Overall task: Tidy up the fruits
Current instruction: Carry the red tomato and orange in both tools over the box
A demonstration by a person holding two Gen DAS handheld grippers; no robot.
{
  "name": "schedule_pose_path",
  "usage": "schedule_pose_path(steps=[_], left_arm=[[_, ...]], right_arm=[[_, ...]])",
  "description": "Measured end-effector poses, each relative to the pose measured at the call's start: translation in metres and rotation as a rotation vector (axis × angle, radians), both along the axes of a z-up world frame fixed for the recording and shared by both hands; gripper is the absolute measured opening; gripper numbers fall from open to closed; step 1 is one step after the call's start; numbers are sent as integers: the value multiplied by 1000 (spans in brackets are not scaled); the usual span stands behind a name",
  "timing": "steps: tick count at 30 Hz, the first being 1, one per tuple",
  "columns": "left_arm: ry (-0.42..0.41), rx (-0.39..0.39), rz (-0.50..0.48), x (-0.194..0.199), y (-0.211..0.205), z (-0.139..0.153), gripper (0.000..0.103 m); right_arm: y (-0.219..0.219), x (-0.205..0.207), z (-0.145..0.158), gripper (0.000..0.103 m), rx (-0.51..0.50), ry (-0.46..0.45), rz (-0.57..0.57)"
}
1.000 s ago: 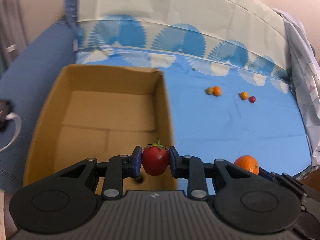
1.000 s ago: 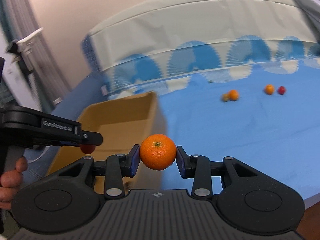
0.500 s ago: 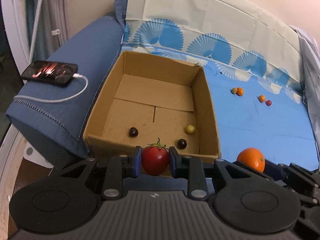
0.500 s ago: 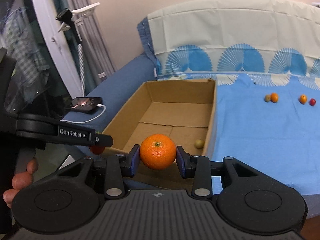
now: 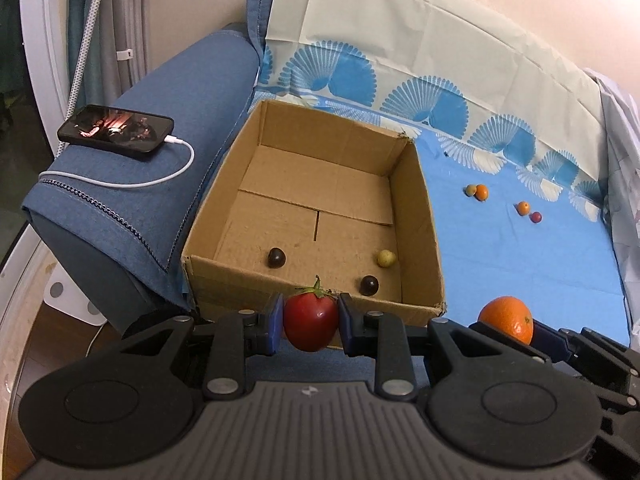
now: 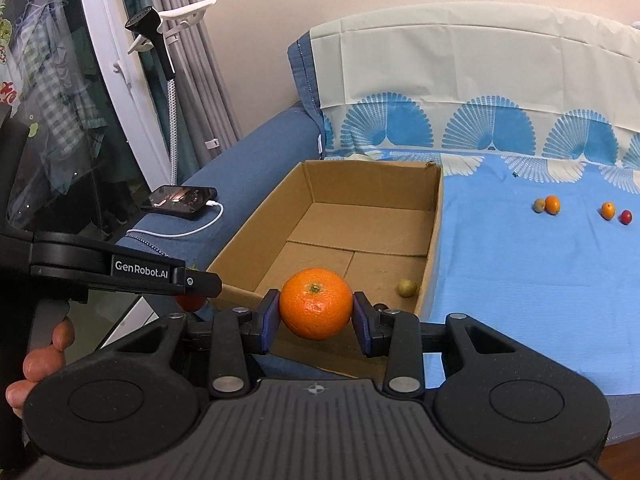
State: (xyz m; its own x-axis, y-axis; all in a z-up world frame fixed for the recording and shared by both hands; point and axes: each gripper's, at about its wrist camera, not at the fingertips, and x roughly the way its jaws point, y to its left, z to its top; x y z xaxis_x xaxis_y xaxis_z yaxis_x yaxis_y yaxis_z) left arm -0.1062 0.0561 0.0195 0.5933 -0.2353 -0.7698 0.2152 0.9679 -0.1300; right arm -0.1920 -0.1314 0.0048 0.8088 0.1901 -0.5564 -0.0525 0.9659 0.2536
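Cardboard box [image 5: 416,216] ahead: left gripper [image 5: 311,322] jaws pinch tomato [image 5: 310,322], right gripper [image 6: 316,309] jaws pinch mandarin [image 6: 316,309]; lower past near wall before releasing.

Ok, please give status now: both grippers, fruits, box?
Left gripper shut on red tomato. Right gripper shut on orange mandarin. Brown cardboard box ahead, nothing blocking.

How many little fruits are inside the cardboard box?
3. A dark one near the front left, another dark one by the front wall, and a yellow-green one toward the right wall. The front wall of the box could hide more.
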Motion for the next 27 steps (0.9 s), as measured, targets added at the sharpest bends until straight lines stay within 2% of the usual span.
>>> schedule_pose_path(steps=[27], left_arm=[[20,-13,-2,11,2,-8,31]], right_arm=[[7,9,-6,40,-16,38,-12]])
